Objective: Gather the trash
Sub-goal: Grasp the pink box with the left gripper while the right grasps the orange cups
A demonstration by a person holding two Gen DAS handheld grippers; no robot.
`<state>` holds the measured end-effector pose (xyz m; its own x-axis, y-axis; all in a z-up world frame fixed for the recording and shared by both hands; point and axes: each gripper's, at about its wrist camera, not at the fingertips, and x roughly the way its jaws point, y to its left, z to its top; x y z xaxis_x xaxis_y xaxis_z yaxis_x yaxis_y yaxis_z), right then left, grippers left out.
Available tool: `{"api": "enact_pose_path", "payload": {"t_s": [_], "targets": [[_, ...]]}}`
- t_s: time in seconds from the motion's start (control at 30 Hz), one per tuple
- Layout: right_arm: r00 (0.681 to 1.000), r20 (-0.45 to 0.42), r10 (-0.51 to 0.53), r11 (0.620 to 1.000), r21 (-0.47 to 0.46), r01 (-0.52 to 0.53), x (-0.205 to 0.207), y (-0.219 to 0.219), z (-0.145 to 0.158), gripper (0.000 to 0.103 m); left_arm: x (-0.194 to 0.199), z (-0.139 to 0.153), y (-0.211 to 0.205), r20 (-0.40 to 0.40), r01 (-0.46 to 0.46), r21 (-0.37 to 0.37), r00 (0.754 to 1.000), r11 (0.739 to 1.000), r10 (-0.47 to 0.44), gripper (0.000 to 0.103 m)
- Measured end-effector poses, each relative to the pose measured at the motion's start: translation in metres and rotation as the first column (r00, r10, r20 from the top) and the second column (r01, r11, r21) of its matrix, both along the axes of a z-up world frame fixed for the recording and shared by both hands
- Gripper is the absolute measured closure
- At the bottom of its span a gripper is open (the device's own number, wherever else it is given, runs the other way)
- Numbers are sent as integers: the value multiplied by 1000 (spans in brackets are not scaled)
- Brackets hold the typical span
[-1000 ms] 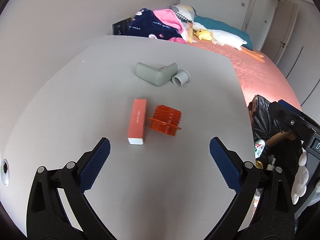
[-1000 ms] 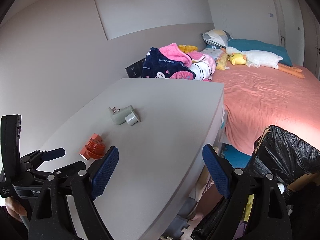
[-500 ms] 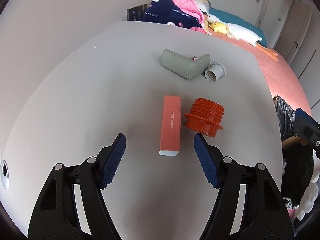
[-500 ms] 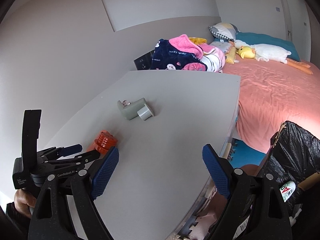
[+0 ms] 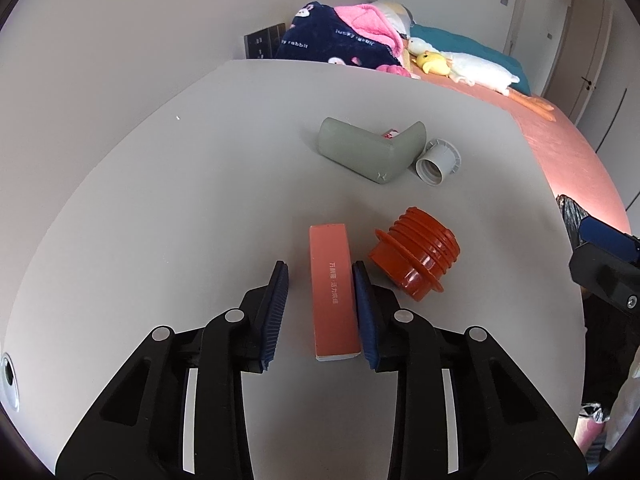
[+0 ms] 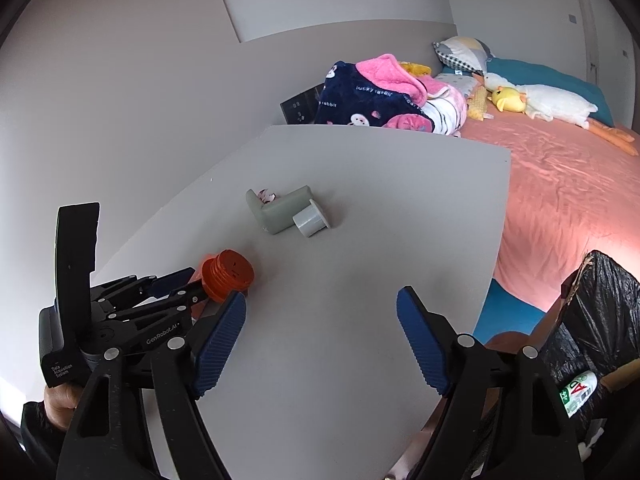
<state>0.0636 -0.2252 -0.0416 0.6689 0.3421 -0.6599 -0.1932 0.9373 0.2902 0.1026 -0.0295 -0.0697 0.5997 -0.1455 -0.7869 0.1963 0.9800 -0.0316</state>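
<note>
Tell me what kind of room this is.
Most likely a bedroom: a bed with a coral-pink sheet, a blue pillow and a plush goose sit beside the grey table holding the trash.

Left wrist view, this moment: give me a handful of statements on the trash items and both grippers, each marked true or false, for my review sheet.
1. The long salmon-pink cardboard box lies between the fingers of the left gripper. True; the jaws have just been closing, and a gap shows at the left pad.
2. The ribbed orange plastic plug stands on top of the box. False: it lies on the grey table beside the box.
3. The right gripper holds the small grey plastic sleeve. False: its jaws are open and empty; the sleeve lies farther off.
4. The grey-green L-shaped corner guard lies next to the sleeve. True.
</note>
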Motion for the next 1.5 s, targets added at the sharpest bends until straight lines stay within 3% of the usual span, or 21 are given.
{"api": "enact_pose_path", "payload": {"t_s": [0.17,0.4,0.67,0.97,1.07,1.13,1.5], "targets": [[999,-17,33,999,-23,-34,9,17,-2,24,0,1,14,-10,-35,-85,999,996,34,83],[996,-48,73,997,-31,-75,23,40,-5,24,-3,2,36,-19,-107,-148,994,983,105,84],[989,-71,127,989,-63,-132,39,71,-11,28,-13,20,62,80,-162,-212,980,964,182,84],[985,-102,137,986,-85,-146,55,93,-19,34,-9,17,81,64,-194,-244,974,950,216,84],[984,-115,136,984,-96,-147,57,98,-23,43,-8,17,83,59,-197,-249,974,948,218,84],[985,-113,128,982,-122,-142,56,101,-25,56,-7,16,84,56,-198,-249,974,948,218,84],[988,-99,122,983,-124,-134,39,85,-21,56,-7,18,78,53,-170,-258,980,951,190,84]]}}
